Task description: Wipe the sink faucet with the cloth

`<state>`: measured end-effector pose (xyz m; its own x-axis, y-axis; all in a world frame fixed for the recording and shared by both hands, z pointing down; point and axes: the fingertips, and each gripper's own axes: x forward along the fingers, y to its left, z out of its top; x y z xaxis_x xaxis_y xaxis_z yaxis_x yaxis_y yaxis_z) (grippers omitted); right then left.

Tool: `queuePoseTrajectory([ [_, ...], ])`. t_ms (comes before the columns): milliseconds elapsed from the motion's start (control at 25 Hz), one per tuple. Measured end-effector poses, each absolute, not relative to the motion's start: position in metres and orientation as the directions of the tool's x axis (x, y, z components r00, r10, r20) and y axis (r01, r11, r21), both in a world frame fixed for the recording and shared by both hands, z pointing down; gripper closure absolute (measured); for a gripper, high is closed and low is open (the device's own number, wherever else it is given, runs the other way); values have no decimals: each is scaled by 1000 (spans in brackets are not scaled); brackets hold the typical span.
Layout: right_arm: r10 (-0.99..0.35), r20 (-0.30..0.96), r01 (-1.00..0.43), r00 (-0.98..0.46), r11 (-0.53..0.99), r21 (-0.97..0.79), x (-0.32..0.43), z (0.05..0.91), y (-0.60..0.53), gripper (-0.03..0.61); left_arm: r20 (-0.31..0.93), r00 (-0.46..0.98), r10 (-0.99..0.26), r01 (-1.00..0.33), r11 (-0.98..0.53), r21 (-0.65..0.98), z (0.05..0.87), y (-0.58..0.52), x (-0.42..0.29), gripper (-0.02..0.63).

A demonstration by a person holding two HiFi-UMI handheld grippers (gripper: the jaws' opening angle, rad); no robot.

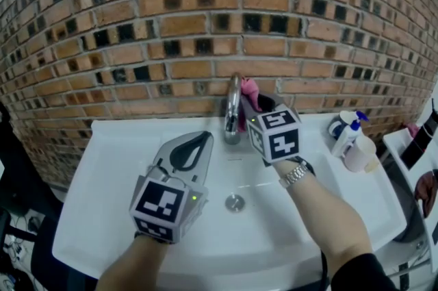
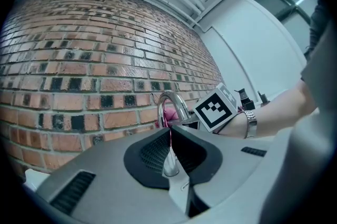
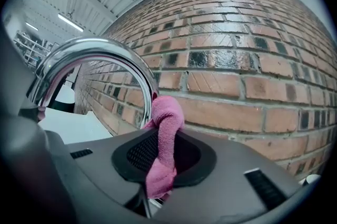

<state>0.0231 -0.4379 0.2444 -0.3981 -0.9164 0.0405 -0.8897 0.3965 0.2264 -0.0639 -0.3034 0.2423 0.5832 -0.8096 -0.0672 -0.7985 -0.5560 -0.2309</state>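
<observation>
The right claw (image 1: 254, 109) is clenched on the pink cloth (image 1: 248, 92), just right of centre in the head view, hard by the faucet (image 1: 233, 108). In its own view the right claw (image 3: 158, 175) pinches the cloth (image 3: 164, 133) low, and the free end rises from the jaws and lolls against the faucet's (image 3: 89, 59) chrome arch at the upper left. The left claw (image 1: 195, 146) sits lower left over the sink (image 1: 102, 214). Its jaws are shut on nothing, and they point at the faucet without touching it.

This looks like the wiping stroke itself. To do it well I'd keep the grip firm and lead with the soft free end so that cloth, not the hard jaws, rides on the metal. I'd follow the curve round instead of dabbing one spot.

The faucet stands upright at the back of the sink, its long axis vertical. The spout arches over towards the drain (image 1: 235, 202). The cloth's long axis runs up out of the jaws.
</observation>
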Motion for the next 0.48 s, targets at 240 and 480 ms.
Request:
queuePoseTrajectory([
  [240,-920,65,-892,-386,391,229,23,257,-441,515,-63,582,-811,-798,-556,-232,244,-304,-64,600],
  [480,-923,80,-893,-377,385,234,22,266,-441,516,-56,591,-804,-789,-563,-246,248,-304,-62,600],
])
